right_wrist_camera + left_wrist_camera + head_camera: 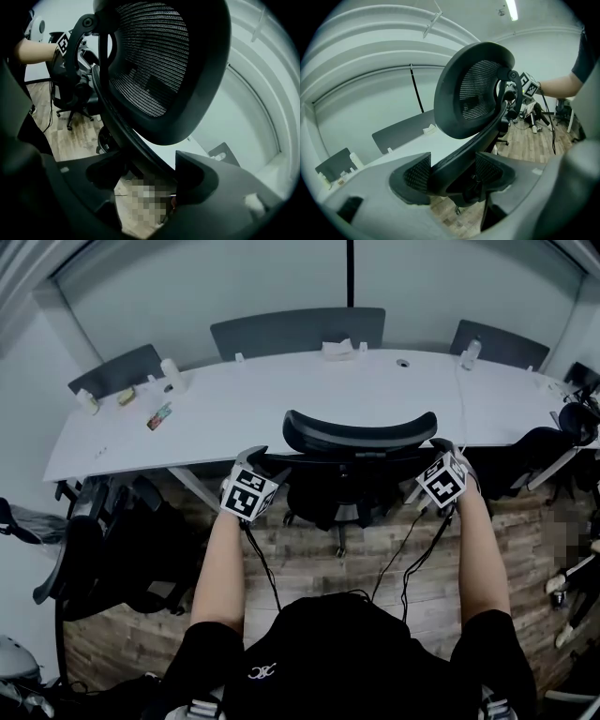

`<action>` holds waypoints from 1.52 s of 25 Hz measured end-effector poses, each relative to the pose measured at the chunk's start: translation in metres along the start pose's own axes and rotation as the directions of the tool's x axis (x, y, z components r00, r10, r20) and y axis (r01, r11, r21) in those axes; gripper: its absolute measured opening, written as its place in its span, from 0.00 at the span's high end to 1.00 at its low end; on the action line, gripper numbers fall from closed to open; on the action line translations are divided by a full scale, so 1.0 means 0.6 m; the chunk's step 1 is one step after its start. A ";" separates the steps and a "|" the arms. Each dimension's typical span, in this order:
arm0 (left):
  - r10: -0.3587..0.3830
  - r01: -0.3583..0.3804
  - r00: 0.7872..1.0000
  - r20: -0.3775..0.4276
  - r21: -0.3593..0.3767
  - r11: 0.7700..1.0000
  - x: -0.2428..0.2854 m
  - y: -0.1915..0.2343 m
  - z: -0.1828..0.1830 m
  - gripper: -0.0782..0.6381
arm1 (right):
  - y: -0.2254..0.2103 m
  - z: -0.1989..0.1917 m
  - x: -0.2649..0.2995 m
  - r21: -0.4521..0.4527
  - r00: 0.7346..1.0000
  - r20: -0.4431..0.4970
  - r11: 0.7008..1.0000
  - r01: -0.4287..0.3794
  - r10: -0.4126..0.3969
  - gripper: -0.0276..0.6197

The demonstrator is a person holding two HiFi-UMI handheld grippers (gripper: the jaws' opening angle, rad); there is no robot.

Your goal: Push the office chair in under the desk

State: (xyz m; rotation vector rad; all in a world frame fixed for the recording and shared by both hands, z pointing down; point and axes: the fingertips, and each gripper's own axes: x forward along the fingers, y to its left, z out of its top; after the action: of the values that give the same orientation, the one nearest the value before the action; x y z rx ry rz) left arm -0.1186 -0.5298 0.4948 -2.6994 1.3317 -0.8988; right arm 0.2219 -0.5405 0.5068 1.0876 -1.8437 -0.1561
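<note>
A black mesh office chair [360, 432] stands with its seat under the white desk [281, 399], and its headrest rises at the desk's near edge. My left gripper [262, 460] is at the left end of the chair's upper back. In the left gripper view the back frame [473, 89] fills the space between the left gripper's [452, 176] jaws, which are shut on it. My right gripper [439, 448] is at the right end of the back. In the right gripper view the frame [154, 61] passes between the right gripper's [150, 176] jaws, which stand wide and open around it.
Grey chair backs [298, 331] line the desk's far side. Black chairs crowd the left [103, 549] and the right [553, 442]. A bottle [172, 373], a small box [159, 415] and a white holder [338, 348] sit on the desk. Cables [412, 563] hang from the grippers over the wood floor.
</note>
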 end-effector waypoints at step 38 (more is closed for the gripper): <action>-0.032 0.032 0.999 0.024 0.008 0.999 0.151 0.015 0.095 0.50 | -0.160 -0.037 0.097 0.028 0.998 -0.051 0.999 0.034 -0.033 0.40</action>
State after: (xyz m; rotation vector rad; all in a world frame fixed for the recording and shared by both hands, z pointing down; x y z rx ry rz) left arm -0.0539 -0.6152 0.4897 -2.7240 1.2815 -0.8697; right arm 0.2894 -0.6332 0.5071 1.1332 -1.7882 -0.1204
